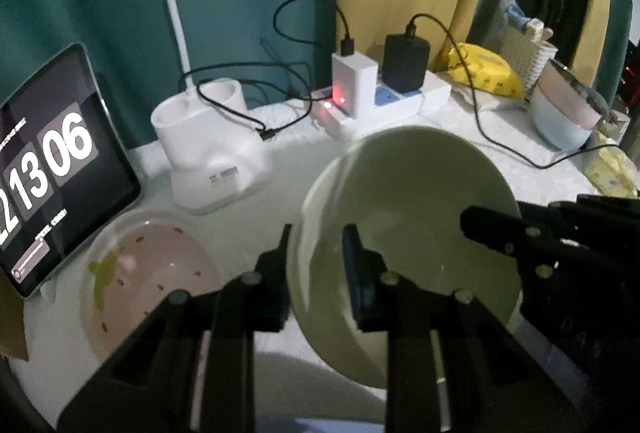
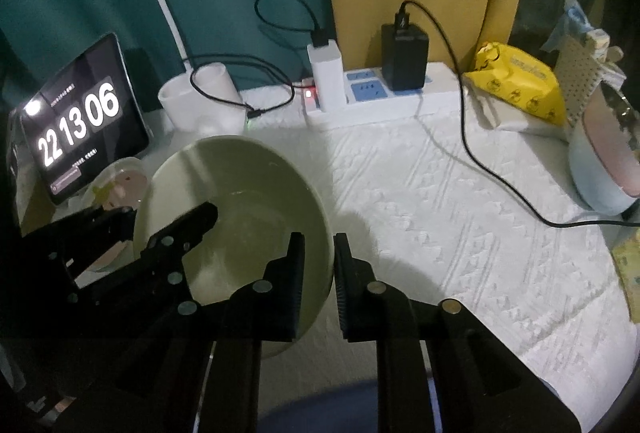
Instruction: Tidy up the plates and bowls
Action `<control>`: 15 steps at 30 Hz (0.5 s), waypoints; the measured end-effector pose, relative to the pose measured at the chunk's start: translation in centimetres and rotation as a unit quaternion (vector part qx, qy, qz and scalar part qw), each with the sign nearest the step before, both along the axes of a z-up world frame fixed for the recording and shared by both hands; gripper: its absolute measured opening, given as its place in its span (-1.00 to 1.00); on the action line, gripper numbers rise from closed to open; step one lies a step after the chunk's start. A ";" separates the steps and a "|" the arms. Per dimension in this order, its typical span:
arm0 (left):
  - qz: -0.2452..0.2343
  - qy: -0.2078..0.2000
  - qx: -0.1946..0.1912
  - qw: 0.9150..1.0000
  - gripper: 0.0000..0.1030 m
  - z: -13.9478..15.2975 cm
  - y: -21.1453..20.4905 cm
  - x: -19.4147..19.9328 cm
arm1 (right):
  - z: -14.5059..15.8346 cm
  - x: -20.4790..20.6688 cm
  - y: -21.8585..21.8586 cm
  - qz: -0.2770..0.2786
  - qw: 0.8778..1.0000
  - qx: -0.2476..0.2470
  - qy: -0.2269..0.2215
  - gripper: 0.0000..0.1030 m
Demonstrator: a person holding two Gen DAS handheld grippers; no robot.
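A pale green bowl [image 1: 420, 217] is held tilted above the table. My left gripper [image 1: 316, 245] is shut on its left rim, one finger inside, one outside. My right gripper [image 2: 318, 261] is shut on the bowl's [image 2: 240, 193] right rim in the same way; it shows in the left wrist view [image 1: 520, 245] at the bowl's right edge. A pink plate with red specks and a green mark [image 1: 148, 273] lies on the table to the left, below the bowl; it also shows in the right wrist view [image 2: 124, 181]. A pale blue bowl with a pink one in it [image 2: 600, 169] stands at the far right.
A tablet showing a clock [image 2: 80, 121] leans at the left. A white lamp base [image 1: 208, 149] and a power strip with chargers and cables [image 2: 380, 93] stand at the back. A yellow wipes pack [image 2: 520, 85] and a white basket [image 2: 580, 81] are at the back right.
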State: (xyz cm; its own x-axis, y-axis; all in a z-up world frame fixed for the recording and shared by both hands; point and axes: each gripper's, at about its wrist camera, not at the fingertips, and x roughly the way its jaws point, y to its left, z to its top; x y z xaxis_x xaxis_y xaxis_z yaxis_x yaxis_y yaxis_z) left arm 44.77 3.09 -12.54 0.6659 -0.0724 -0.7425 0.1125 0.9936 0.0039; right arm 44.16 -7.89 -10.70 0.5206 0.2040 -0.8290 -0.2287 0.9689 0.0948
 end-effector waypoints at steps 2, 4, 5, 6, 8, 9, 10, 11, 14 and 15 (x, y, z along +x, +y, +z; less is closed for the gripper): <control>0.002 -0.007 -0.003 1.000 -0.55 0.7 0.0 -0.6 | 0.8 -0.6 0.0 0.000 1.000 0.000 -0.011 -0.70; 0.003 -0.014 -0.006 1.000 -0.56 1.3 -0.1 -1.2 | 1.6 -1.2 -0.1 0.002 1.000 0.003 -0.019 -0.70; 0.003 -0.018 -0.006 1.000 -0.56 1.7 -0.1 -1.6 | 1.9 -1.5 -0.2 0.002 1.000 0.004 -0.023 -0.70; 0.003 -0.023 -0.006 1.000 -0.56 2.1 -0.1 -2.0 | 2.1 -1.7 -0.1 0.002 1.000 0.005 -0.026 -0.70; 0.004 -0.030 -0.008 1.000 -0.55 2.7 -0.2 -2.7 | 2.8 -2.3 -0.2 0.002 0.999 0.006 -0.033 -0.70; 0.005 -0.034 -0.008 0.999 -0.55 3.1 -0.3 -3.1 | 3.2 -2.8 -0.3 0.002 0.999 0.007 -0.038 -0.70; 0.005 -0.037 -0.008 0.999 -0.55 3.3 -0.3 -3.4 | 3.5 -3.0 -0.2 0.003 0.999 0.008 -0.041 -0.70; 0.005 -0.040 -0.009 0.999 -0.55 3.6 -0.3 -3.8 | 3.9 -3.5 -0.3 0.003 0.999 0.008 -0.046 -0.70; 0.005 -0.049 -0.010 0.999 -0.55 4.4 -0.5 -5.0 | 4.8 -4.5 -0.4 0.003 0.998 0.009 -0.057 -0.70; 0.004 -0.053 -0.010 0.999 -0.55 4.7 -0.6 -5.5 | 5.0 -4.8 -0.4 0.003 0.998 0.009 -0.059 -0.70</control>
